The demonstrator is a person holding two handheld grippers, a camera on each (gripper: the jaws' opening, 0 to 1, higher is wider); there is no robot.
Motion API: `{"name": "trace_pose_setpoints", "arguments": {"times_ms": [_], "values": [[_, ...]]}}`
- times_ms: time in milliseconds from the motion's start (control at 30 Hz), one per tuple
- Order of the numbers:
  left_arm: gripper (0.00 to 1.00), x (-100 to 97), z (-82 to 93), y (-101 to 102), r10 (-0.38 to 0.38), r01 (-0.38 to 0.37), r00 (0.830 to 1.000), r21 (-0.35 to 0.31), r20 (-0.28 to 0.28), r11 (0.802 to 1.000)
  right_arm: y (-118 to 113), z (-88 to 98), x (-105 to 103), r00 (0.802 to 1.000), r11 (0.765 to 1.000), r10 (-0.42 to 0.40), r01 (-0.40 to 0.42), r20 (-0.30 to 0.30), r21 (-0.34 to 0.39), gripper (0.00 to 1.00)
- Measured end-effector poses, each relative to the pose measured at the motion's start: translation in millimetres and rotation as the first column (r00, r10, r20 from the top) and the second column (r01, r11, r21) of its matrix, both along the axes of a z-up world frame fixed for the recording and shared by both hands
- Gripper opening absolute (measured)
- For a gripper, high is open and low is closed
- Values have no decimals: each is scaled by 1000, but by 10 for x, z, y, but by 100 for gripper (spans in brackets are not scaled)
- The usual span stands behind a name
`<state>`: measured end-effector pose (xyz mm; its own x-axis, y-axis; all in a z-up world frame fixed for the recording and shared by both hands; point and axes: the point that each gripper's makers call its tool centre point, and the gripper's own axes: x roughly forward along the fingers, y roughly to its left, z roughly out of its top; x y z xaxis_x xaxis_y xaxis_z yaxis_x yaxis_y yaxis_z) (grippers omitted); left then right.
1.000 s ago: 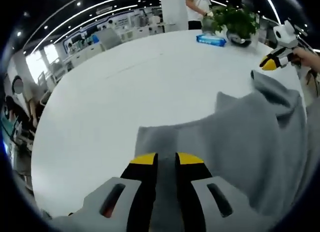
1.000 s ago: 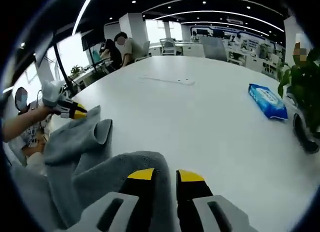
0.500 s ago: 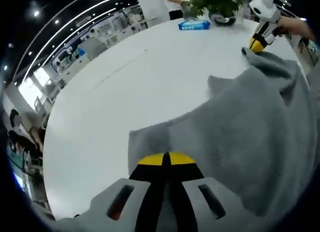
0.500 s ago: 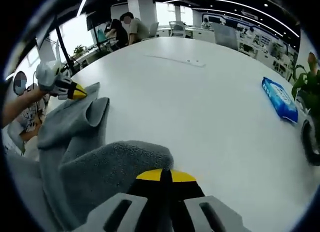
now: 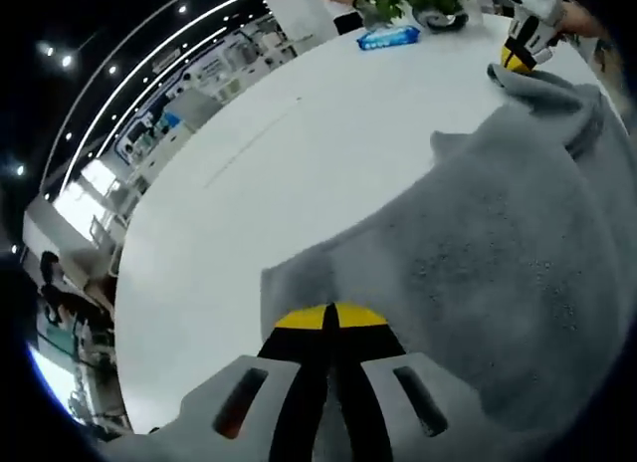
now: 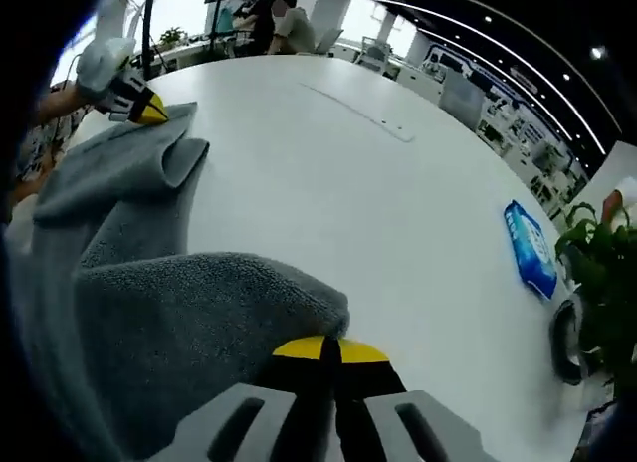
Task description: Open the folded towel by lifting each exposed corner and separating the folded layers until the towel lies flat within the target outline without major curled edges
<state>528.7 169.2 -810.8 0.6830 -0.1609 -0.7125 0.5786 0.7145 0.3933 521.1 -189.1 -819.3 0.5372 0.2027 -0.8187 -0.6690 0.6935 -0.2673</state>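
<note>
Grey terry, one towel [image 5: 498, 243], lies rumpled and partly lifted on the white round table [image 5: 299, 153]. I have two grippers on it: my left gripper [image 5: 331, 318] is pinched tight on one corner, my right gripper [image 6: 330, 348] clamped on another. I count one blue wipes pack [image 6: 530, 248] and one potted plant [image 6: 597, 273] well apart from the cloth.

Towel [image 5: 498, 253] was grey terry cloth, nubby, matt. Table [image 5: 249, 183] was smooth white w/ slight sheen. Wipes pack [image 6: 530, 249], 3 o'clock, was glossy plastic.
</note>
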Motion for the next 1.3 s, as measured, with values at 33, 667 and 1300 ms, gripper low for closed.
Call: {"name": "trace_pose_setpoints", "arguments": {"times_ms": [33, 667, 1300], "values": [[0, -7, 3, 1, 22, -23, 1000, -32, -16, 999, -21, 1, 27, 1000, 1000, -9, 9, 2, -6, 0], [0, 99, 6, 295, 53, -53, 999, 1, 1, 999, -520, 4, 232, 993, 994, -109, 109, -32, -4, 0], [0, 191, -12, 522, 106, -107, 994, -15, -15, 994, -847, 25, 207, 976, 979, -204, 205, -70, 7, 0]]}}
